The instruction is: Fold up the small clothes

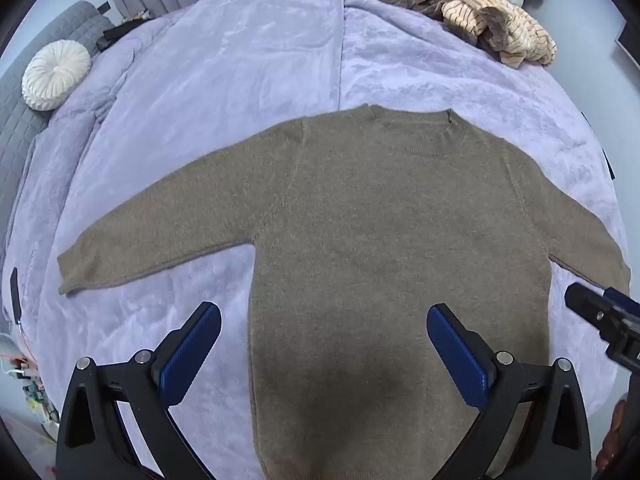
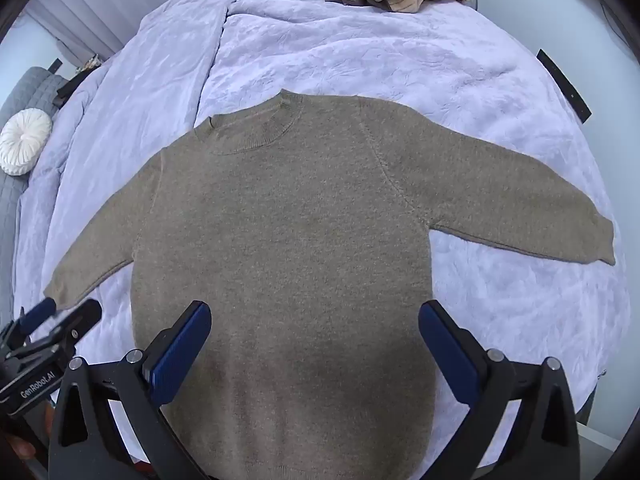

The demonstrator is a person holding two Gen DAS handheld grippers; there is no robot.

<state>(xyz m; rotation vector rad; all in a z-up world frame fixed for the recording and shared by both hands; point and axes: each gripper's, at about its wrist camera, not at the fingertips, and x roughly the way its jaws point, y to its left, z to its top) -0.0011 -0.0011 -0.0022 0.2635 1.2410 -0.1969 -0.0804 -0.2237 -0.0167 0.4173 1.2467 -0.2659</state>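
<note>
Brown sweater (image 1: 400, 240) lies flat, sleeves spread, mid-blanket (image 1: 240, 60), well short of the clothes pile (image 1: 460, 4). Left gripper (image 1: 324, 344) and right gripper (image 2: 314, 340) both spread wide, holding nothing, above its hem. Risk: pinching blanket along with knit, dragging the sweater askew.

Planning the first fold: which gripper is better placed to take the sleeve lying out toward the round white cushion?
Left. The left gripper, open, is nearer that sleeve; the right gripper is farther away.
</note>
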